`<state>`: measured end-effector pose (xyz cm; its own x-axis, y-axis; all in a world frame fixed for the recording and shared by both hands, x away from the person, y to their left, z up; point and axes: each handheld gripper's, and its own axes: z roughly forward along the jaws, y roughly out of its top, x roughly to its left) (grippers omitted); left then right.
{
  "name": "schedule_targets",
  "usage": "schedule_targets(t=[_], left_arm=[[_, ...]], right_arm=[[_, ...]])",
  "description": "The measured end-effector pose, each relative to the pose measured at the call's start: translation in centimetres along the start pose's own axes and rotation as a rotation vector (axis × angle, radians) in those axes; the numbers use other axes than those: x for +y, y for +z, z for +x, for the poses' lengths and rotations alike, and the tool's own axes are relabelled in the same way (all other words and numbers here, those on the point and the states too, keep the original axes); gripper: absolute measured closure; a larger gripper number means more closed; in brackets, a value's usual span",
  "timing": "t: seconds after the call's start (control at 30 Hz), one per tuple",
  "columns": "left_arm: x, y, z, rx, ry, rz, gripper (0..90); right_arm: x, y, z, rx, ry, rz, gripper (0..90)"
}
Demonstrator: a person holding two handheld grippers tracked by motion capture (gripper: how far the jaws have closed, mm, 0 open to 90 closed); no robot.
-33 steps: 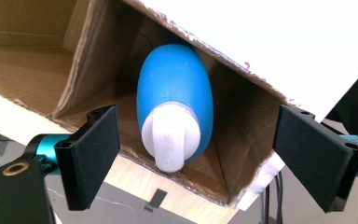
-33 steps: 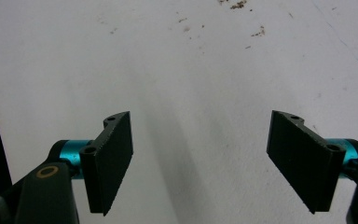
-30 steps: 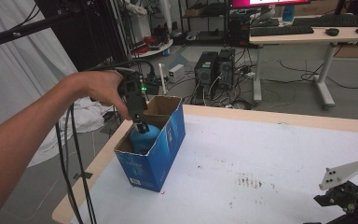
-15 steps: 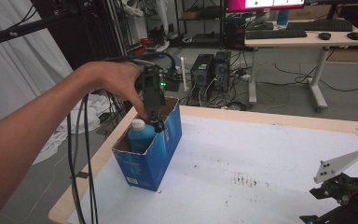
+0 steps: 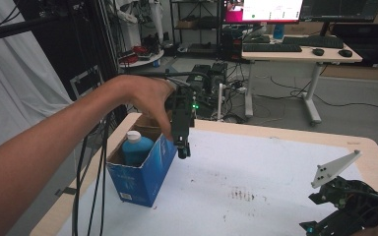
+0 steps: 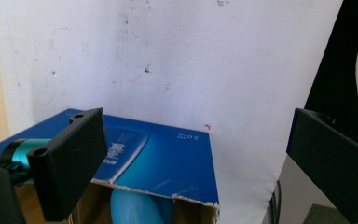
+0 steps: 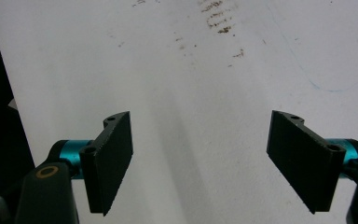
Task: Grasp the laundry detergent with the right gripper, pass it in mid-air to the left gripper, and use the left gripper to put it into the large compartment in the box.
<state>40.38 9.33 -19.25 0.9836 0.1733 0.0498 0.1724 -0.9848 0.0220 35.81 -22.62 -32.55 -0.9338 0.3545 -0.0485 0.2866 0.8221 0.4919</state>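
— What changed at the left gripper (image 5: 182,147)?
— Its fingers had just spread and let go; it moved right, off the blue box (image 5: 142,169), empty.
— And the blue bottle (image 5: 136,147)?
— Upright inside the box, left of centre. Likely delivered.
— The right gripper (image 7: 200,161)?
— Spread, empty, above the white surface (image 5: 275,177).

Blue box (image 5: 142,169) at left edge; open tabletop (image 5: 256,162) rightward

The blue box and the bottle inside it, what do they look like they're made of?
Blue box: likely printed cardboard, slightly glossy outside; its torn rim shows brown fibre. Bottle: probably smooth blue plastic with a white cap, faintly shiny.
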Motion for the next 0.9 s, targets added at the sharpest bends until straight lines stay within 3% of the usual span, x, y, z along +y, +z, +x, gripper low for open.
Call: schedule_targets(t=[0.47,0.63,0.9], left_arm=[[1.7,1.0,-0.3,0.002,0.049,0.009,5.0],[1.8,1.2,-0.3,0.003,0.043,0.012,5.0],[1.9,1.5,-0.2,0.004,0.052,0.027,5.0]], right_arm=[[0.0,0.3,-0.2,0.004,-0.008,0.016,22.1],[0.6,0.5,-0.6,0.007,-0.018,0.059,22.1],[2.2,-0.3,-1.0,0.001,-0.084,0.162,22.1]])
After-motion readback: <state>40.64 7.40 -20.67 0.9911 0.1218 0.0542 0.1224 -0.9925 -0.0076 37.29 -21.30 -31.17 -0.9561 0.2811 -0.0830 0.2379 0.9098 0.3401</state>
